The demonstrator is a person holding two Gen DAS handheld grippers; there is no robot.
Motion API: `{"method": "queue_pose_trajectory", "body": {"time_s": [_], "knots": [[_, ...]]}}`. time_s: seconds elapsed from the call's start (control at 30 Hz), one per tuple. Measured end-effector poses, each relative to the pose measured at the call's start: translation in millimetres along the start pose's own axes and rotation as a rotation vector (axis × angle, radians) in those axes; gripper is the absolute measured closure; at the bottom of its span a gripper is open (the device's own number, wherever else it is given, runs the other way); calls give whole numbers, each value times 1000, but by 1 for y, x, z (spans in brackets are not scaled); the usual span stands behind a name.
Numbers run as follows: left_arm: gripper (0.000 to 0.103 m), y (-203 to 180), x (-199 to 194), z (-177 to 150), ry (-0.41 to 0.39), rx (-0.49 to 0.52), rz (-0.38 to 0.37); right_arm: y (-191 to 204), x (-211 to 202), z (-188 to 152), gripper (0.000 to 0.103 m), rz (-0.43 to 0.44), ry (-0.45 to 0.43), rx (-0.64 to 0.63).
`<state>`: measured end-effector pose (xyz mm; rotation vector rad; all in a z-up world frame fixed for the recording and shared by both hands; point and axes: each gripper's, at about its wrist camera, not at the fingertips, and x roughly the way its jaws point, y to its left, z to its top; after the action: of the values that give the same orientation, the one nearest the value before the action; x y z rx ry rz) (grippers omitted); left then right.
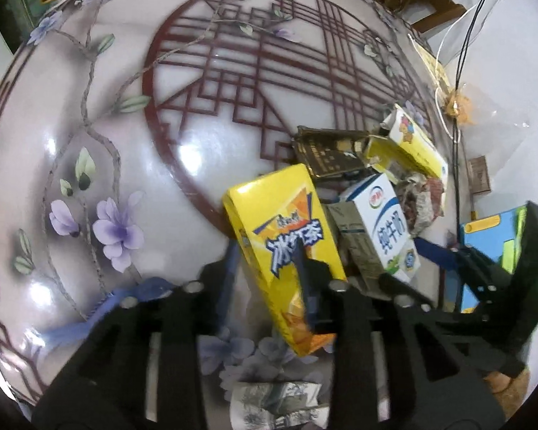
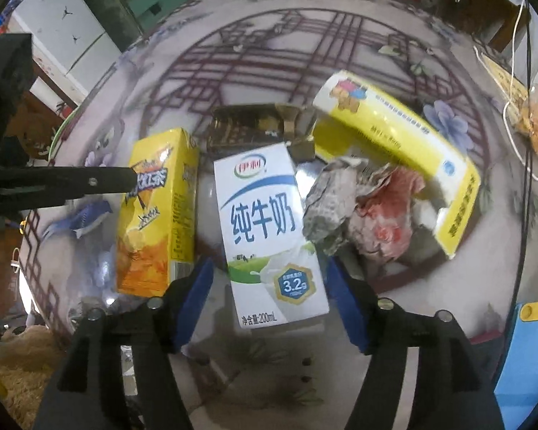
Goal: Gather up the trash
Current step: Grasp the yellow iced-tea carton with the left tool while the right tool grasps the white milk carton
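Between right gripper (image 2: 269, 286) jaws, untouched milk carton (image 2: 265, 225)

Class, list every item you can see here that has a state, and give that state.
left gripper, partly closed around the tea carton; grip unclear
right gripper, open, astride the milk carton, not touching
tea carton, uncrushed
milk carton, uncrushed, lying face up
long yellow box, end torn open
paper, crumpled
dark box, flap open
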<state>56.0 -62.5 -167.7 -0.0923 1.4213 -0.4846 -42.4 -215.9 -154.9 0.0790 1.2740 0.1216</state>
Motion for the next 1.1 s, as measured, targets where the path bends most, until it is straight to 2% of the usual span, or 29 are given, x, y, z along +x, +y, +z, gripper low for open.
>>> {"method": "queue_pose_trajectory", "body": {"time_s": [0.07, 0.1, 0.2, 0.37, 0.57, 0.63, 0.67, 0.7, 0.87, 0.97, 1.1], "knots": [[49, -4, 0, -2, -4, 5, -4, 3, 10, -1, 41, -10, 22, -12], [48, -6, 1, -3, 1, 9, -6, 3, 13, -2, 49, -25, 28, -16], [38, -13, 5, -4, 9, 11, -2, -2, 9, -4, 51, -23, 11, 6], [29, -18, 18, -3, 49, -14, -13, -20, -24, -3, 52, 11, -81, 68], [16, -25, 48, -5, 131, -18, 19, -42, -58, 6, 52, 29, -205, 185], [17, -27, 53, -5, 112, 7, 39, -44, -61, 9, 52, 34, -219, 201], [30, -28, 53, -5, 103, 16, 43, -44, -61, 10, 52, 37, -221, 206], [35, -26, 51, -4, 85, 27, 50, -43, -60, 10, 52, 40, -222, 210], [41, -3, 36, -1, 30, -18, 35, -29, -58, 20, 52, 75, -235, 210], [41, 9, 11, 1, -54, -23, 47, -13, -62, 28, 52, 94, -255, 189], [41, 23, -35, 3, -212, -3, 96, 9, -62, 43, 52, 107, -259, 139]]}}
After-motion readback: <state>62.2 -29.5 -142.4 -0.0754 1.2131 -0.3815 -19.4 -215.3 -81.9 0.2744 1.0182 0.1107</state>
